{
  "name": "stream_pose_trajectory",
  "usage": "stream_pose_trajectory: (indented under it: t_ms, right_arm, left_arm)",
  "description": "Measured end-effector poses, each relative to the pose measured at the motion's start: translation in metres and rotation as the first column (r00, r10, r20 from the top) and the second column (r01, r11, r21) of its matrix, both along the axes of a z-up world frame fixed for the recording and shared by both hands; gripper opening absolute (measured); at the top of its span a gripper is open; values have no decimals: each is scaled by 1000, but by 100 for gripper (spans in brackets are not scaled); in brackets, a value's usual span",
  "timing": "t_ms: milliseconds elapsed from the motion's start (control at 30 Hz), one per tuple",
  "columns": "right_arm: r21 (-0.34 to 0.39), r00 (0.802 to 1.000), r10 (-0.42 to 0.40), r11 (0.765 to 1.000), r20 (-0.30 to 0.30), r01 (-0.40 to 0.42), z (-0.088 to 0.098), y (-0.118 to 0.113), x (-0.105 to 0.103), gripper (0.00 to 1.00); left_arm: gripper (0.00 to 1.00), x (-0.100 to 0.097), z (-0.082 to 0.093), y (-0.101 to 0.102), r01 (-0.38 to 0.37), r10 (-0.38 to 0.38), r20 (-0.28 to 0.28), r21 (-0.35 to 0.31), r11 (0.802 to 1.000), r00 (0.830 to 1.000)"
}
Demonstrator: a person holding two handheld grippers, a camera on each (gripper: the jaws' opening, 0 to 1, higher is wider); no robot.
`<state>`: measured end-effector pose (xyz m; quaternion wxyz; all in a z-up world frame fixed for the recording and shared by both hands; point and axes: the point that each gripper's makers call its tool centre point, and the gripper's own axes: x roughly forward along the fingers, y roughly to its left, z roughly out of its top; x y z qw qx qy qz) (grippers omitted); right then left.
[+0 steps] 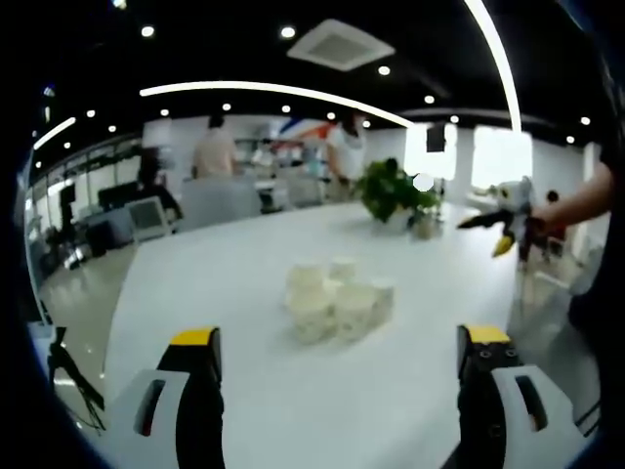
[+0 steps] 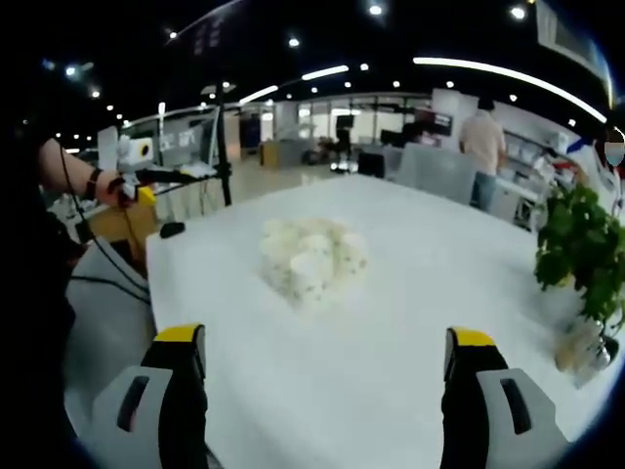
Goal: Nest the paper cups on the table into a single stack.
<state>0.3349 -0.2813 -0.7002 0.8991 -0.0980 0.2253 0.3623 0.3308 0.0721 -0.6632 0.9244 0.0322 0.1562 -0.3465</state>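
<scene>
The paper cups (image 1: 337, 298) sit bunched together on the white table (image 1: 410, 391), in the middle of each view. Both the left hand-held gripper (image 1: 337, 366) and the right hand-held gripper (image 2: 327, 362) are spread wide, holding nothing. The cups look light and easy to squash, so pinch one softly at its rim.

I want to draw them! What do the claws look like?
Each claw, left and right, has two chunky jaws: pale grey shells with a dark slot, black inner faces and yellow caps on the tips. The left claw, seen in the right gripper view, has yellow tips too.
</scene>
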Motion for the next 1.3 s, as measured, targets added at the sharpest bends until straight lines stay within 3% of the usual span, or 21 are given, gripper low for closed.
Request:
stream_pose_trajectory:
  t_ms: [1300]
  right_arm:
    - [21,1000,-9,1000,-7,9,-1,2,-4,100]
  left_arm:
    - [100,0,-3,3,6,-6,6,-2,1000,1000]
